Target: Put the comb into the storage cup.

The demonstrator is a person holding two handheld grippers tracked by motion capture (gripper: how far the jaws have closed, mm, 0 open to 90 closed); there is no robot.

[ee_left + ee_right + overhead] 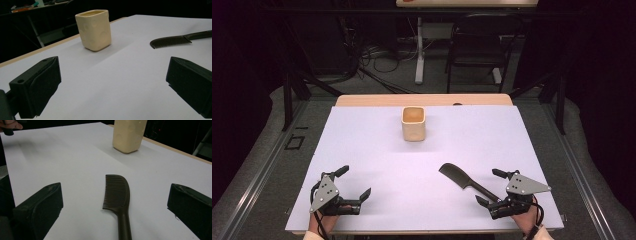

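My left gripper [353,182] and right gripper [490,186] gape wide, empty, low over the near desk [377,145]; comb [464,182] handle lies between my right jaws.

The tabletop [362,150] is covered by a smooth, matt white sheet, with a pale wood-look edge showing at its far side. Ahead of the left hand-held gripper [112,82] stands a cream cup [94,29], matt and faintly dimpled, like unglazed ceramic or plastic. Between the jaws of the right hand-held gripper [115,207] lies a dark comb [118,197] of smooth plastic with a dull sheen. Both grippers' jaws look like matt black plastic, slightly grainy
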